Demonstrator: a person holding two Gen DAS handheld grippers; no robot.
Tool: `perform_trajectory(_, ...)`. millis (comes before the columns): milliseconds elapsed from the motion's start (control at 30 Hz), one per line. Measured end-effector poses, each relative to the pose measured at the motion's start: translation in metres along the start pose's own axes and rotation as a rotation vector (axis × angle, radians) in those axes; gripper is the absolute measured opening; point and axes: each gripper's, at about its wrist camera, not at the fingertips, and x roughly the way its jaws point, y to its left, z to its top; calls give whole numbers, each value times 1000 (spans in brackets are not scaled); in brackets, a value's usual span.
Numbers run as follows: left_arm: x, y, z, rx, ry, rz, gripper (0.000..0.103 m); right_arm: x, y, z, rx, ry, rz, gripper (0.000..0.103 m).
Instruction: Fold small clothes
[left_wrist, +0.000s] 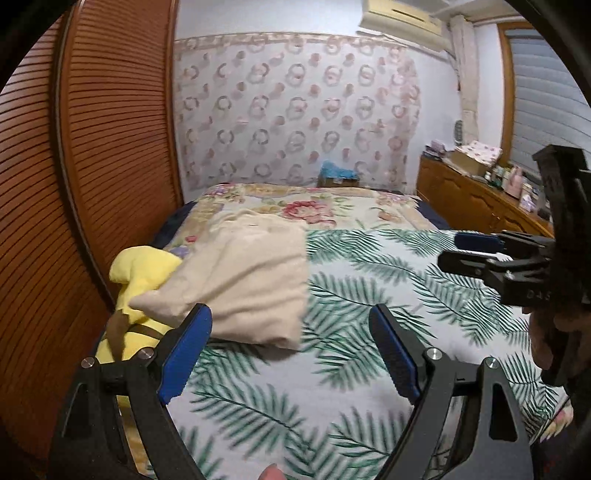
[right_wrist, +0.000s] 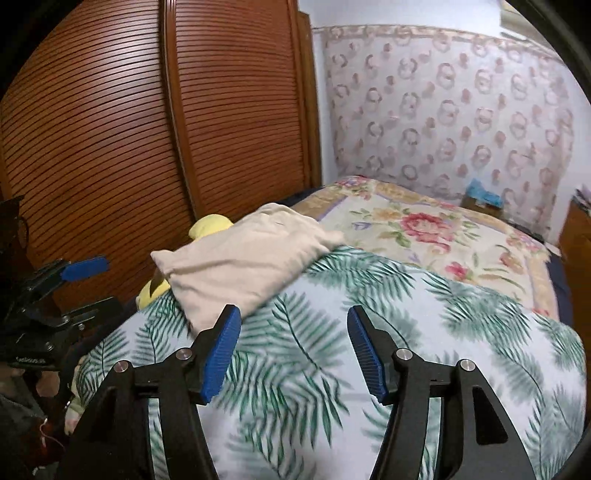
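Note:
A folded beige garment lies on the bed at the left, partly over a yellow plush toy. It also shows in the right wrist view, resting on the palm-leaf cover. My left gripper is open and empty, its left finger just in front of the garment's near edge. My right gripper is open and empty above the palm-leaf cover, to the right of the garment. The right gripper also shows at the right of the left wrist view, above the bed.
The bed has a palm-leaf cover in front and a floral quilt behind. A louvred wooden wardrobe stands along the left. A wooden dresser with clutter stands at the right. A blue bundle on a box sits by the far wall.

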Motion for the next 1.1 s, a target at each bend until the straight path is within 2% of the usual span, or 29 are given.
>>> perform_trajectory(67, -4, -14, -2, 18, -6, -15, 87, -23, 3, -13, 17, -5, -40, 76)
perform_trajectory(133, -8, -27, -2, 30, -11, -38, 87, -45, 4, -24, 29, -15, -73, 78)
perform_trajectory(333, -25, -58, 1, 60, -44, -76, 87, -121, 7, -52, 98, -76, -188, 78)
perform_trajectory(467, -39, -71, 6, 56, -66, -99, 87, -169, 11, -58, 127, -129, -254, 78)
perform_trajectory(600, -49, -80, 10, 53, -89, -90, 87, -209, 19, -66, 156, -178, -316, 78)
perform_trajectory(867, -56, -84, 13, 45, -106, -80, 87, -238, 27, -81, 188, -205, -360, 78)
perform_trajectory(967, -55, -84, 12, 43, -104, -81, 87, -239, 30, -83, 189, -210, -372, 78)
perform_trajectory(1100, -56, -85, 13, 44, -106, -80, 87, -220, 28, -76, 193, -209, -380, 78)
